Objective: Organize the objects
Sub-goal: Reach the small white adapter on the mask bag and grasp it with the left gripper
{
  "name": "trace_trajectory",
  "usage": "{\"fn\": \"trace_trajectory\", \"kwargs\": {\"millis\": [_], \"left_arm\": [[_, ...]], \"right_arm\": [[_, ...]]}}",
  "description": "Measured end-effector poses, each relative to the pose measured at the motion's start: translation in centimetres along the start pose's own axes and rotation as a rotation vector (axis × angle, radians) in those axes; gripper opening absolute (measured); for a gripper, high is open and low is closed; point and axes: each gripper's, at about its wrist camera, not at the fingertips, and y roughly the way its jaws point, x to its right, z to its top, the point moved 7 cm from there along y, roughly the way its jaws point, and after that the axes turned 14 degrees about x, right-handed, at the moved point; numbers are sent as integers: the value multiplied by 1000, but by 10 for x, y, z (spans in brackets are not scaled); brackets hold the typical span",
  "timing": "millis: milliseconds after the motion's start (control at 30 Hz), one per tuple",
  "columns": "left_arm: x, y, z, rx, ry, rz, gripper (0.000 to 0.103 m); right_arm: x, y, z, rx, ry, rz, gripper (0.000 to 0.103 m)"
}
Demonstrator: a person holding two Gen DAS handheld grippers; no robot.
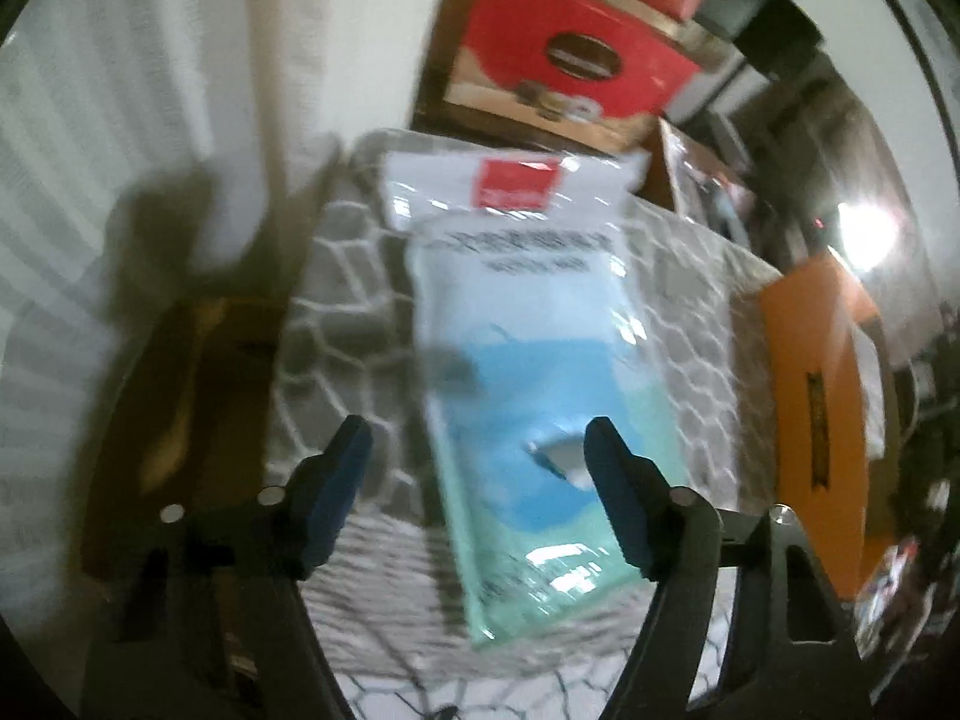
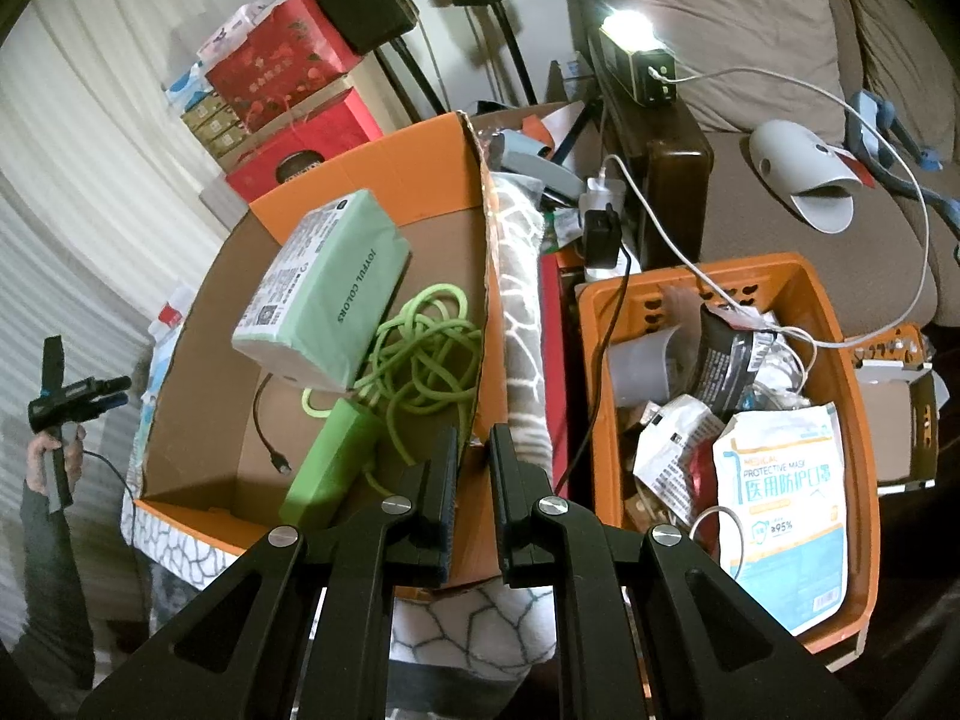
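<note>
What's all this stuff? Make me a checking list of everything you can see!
Surface: grey patterned blanket.
Job's things: blue-green mask packet lying on the blanket; cardboard box holding a green tissue pack; orange basket full of packets.
Clutter: red gift boxes, lamp.
Grippers: left gripper open over the packet, empty; right gripper nearly shut, empty.
Cables: green cable coiled in the box; white cable across the sofa.
Surroundings: brown sofa, white curtain.

L cam close over patterned blanket [image 1: 336, 276]; R cam above, facing orange box [image 2: 384, 168]; both w/ blanket, box
</note>
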Motion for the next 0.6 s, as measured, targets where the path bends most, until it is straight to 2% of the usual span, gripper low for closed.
{"fn": "trace_trajectory", "kwargs": {"millis": [133,267,333,533,600], "left_arm": [[23,-5,-8,-9,16,-39,68],[37,-3,-15,-17,34,-37,63],[43,-1,-19,-18,55,-21,62],[51,12,-24,-22,109,48,52],[51,16,-24,-24,105,55,45]], "right_arm": [[0,0,0,0,-1,-1,9],[-1,0,0,-1,-1,-1,9],[-1,0,0,0,-2,-1,9],[-1,0,0,0,0,-1,9],[1,0,0,0,-1,-2,9]]}}
